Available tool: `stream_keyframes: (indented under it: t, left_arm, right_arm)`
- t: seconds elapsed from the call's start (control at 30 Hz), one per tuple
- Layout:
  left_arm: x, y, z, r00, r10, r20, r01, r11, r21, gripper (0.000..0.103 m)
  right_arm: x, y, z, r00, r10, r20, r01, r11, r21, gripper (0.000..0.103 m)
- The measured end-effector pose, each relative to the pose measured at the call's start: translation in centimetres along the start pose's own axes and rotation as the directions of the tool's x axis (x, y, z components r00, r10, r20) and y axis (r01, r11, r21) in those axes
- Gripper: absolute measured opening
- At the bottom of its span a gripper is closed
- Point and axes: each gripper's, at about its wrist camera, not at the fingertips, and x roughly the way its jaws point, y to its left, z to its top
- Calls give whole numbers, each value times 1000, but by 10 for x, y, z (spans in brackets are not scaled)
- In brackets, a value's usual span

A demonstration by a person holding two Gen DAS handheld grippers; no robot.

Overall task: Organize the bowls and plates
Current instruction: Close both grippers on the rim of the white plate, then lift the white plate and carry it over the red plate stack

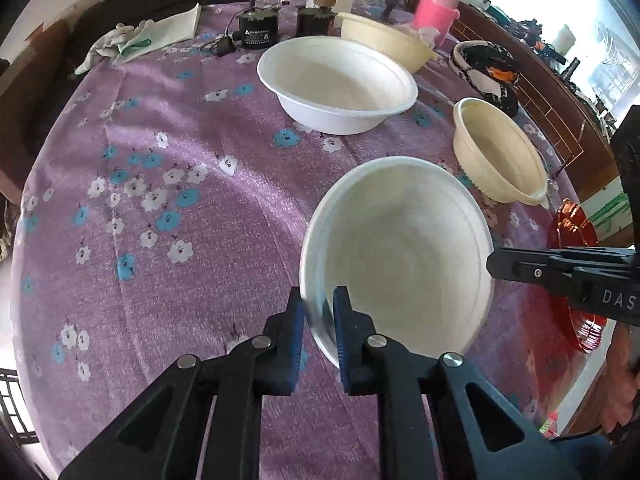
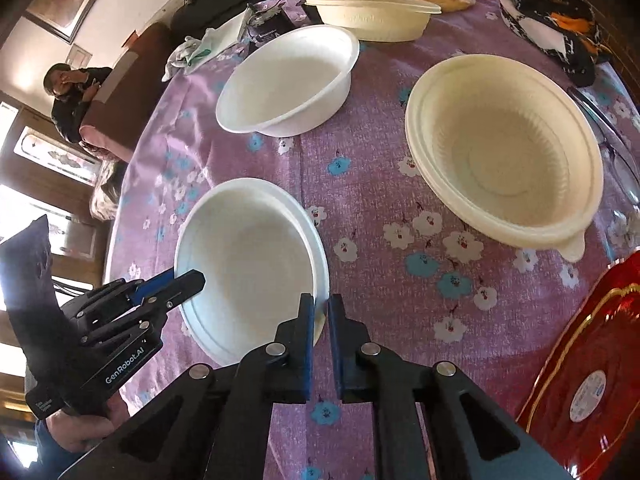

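A white foam bowl [image 1: 400, 248] [image 2: 248, 256] is nearest, over the purple flowered tablecloth [image 1: 180, 220]. My left gripper [image 1: 320, 316] [image 2: 188, 280] is shut on its near-left rim, one blue pad outside and one finger inside. My right gripper [image 2: 321, 316] [image 1: 494, 266] is shut on the opposite rim, with the thin edge between its pads. A second white bowl [image 1: 340, 80] [image 2: 288, 76] stands farther back. An empty cream ribbed bowl [image 1: 500, 152] [image 2: 508, 148] stands to the right. A red plate [image 2: 592, 360] [image 1: 576, 224] lies at the table's right edge.
At the back stand a lidded cream bowl [image 2: 372, 12], a black, white and orange patterned dish [image 2: 556, 24], a pink container [image 1: 436, 4], small dark devices [image 1: 256, 28] and a folded cloth [image 1: 160, 36]. A person [image 2: 72, 92] sits beyond the table's left side.
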Motion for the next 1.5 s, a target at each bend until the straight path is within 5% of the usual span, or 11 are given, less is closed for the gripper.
stream_keyframes:
  t: [0.87, 1.23, 1.5]
  left_arm:
    - [-28, -48, -23, 999, 35, 30, -37, 997, 67, 14]
    - [-28, -108, -6, 999, -8, 43, 0, 981, 193, 16]
    - [-23, -174, 4, 998, -57, 38, 42, 944, 326, 19]
  right_arm:
    - [-45, -18, -52, 996, 86, 38, -88, 994, 57, 8]
    - [-87, -63, -70, 990, 84, 115, -100, 984, 147, 8]
    - [-124, -109, -92, 983, 44, 181, -90, 963, 254, 8]
